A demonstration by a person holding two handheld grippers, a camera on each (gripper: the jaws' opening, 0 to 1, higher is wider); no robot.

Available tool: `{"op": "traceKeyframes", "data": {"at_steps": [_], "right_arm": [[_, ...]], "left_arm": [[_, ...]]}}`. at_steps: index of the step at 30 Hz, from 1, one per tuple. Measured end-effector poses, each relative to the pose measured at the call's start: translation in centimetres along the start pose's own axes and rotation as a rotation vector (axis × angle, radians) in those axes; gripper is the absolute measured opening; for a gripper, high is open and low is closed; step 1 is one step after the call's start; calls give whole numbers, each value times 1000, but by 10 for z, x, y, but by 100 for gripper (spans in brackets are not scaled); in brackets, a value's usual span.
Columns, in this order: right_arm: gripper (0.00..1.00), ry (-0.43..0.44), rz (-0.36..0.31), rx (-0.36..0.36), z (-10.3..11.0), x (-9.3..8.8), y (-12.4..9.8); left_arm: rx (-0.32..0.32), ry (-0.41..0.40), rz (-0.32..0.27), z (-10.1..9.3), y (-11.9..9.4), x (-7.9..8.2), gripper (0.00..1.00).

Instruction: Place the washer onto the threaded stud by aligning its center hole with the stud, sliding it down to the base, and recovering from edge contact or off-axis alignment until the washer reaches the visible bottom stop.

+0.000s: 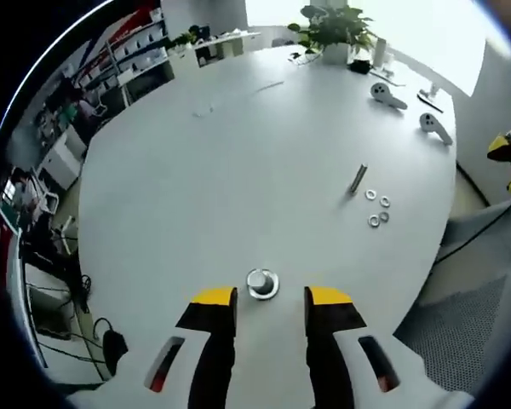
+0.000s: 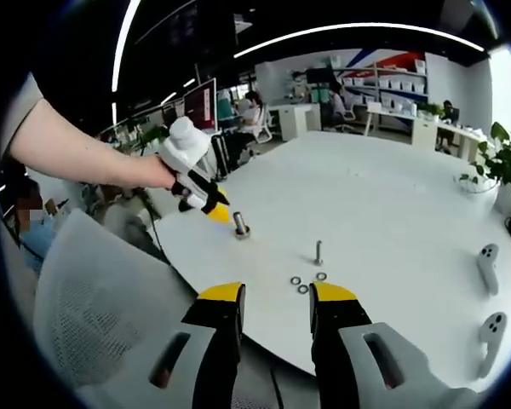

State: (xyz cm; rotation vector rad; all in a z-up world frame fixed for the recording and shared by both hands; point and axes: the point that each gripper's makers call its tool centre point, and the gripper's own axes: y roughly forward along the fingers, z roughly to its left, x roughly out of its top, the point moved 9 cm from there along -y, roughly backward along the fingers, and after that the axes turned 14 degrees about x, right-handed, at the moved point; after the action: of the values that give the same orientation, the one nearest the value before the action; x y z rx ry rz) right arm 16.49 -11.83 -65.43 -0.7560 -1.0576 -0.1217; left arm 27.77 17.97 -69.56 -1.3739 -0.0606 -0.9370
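The loose washers [image 2: 307, 282] lie in a small cluster flat on the white desk [image 2: 392, 213], just beside a short bolt [image 2: 318, 252] that stands upright on its own. In the left gripper view the same washers [image 1: 377, 208] rest near that bolt [image 1: 358, 179], well apart from the threaded stud [image 1: 261, 283]. The threaded stud [image 2: 240, 226] stands upright on its round base at the near edge of the desk. The left gripper [image 1: 270, 296] brackets the stud with its jaws apart and holds nothing. The right gripper [image 2: 277, 292] hovers short of the washers, jaws likewise apart and empty. Judgement: the task is at its start. No washer is grasped and none visibly sits on the stud. Remaining steps: pick up a washer, centre its hole over the stud, and slide it down to the base.
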Motion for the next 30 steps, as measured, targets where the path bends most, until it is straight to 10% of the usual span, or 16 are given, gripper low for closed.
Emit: {"op": "traceKeyframes", "data": {"at_steps": [14,30], "right_arm": [[32,-16,-25,-4,1,3,-2],[33,-22,33,-74,-5,-2,-2]], "left_arm": [[51,-88,-114,-4,-51,-14,32],[-48,-221,-346,-30,-103,-10,33]]}}
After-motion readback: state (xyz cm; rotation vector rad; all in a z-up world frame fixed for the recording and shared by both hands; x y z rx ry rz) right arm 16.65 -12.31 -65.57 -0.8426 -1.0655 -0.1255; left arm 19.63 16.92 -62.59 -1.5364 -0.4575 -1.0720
